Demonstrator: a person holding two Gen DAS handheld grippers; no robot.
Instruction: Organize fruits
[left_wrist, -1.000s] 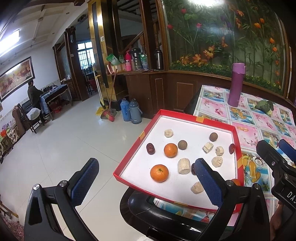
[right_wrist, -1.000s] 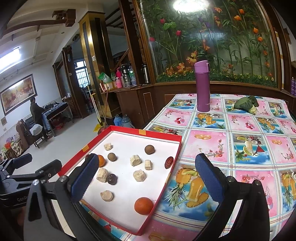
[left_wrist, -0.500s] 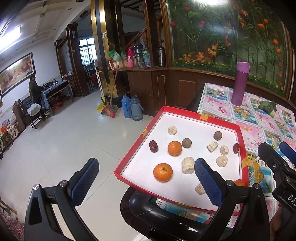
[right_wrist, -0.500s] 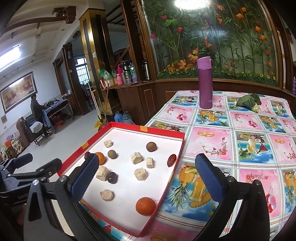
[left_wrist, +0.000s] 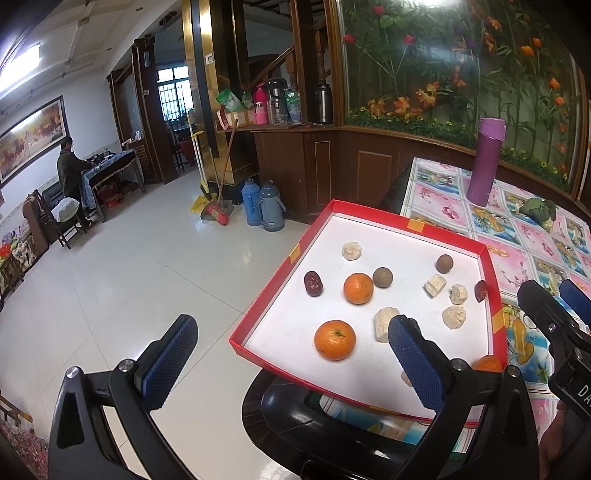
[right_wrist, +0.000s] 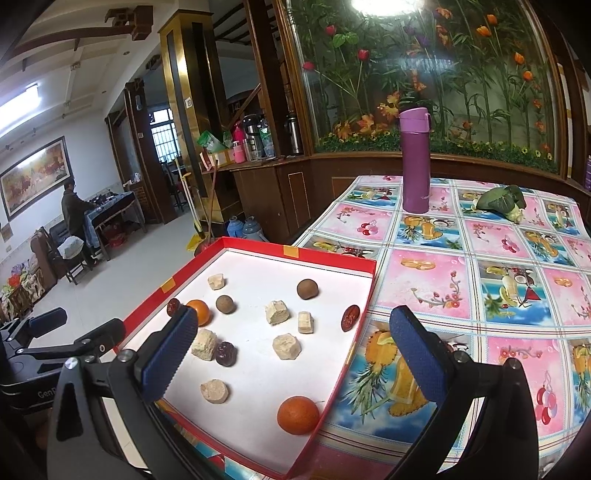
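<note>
A red tray (left_wrist: 406, 221) with a white floor hangs over the table's left edge. It holds oranges (left_wrist: 334, 339) (left_wrist: 358, 288), red dates (left_wrist: 313, 283), round brown fruits (left_wrist: 382, 277) and several pale chunks (left_wrist: 454, 316). My left gripper (left_wrist: 291, 330) is open and empty, hovering at the tray's near left corner. My right gripper (right_wrist: 291, 321) is open too, above the tray's (right_wrist: 295, 253) near right part. An orange (right_wrist: 298, 414) lies below it, a dark date (right_wrist: 225, 353) and pale chunks (right_wrist: 286, 346) between its fingers' lines. Each gripper shows in the other's view.
A purple bottle (right_wrist: 415, 160) and a green leafy bundle (right_wrist: 500, 199) stand on the fruit-print tablecloth (right_wrist: 480, 266) at the back. A black chair back (left_wrist: 295, 406) sits under the tray's overhang. Tiled floor, flasks (left_wrist: 262, 208), a broom and a person (left_wrist: 68, 170) lie to the left.
Both views have drifted only slightly, and the tray sits a little more to the right in the left wrist view. The fruits have not moved and both grippers stay open.
</note>
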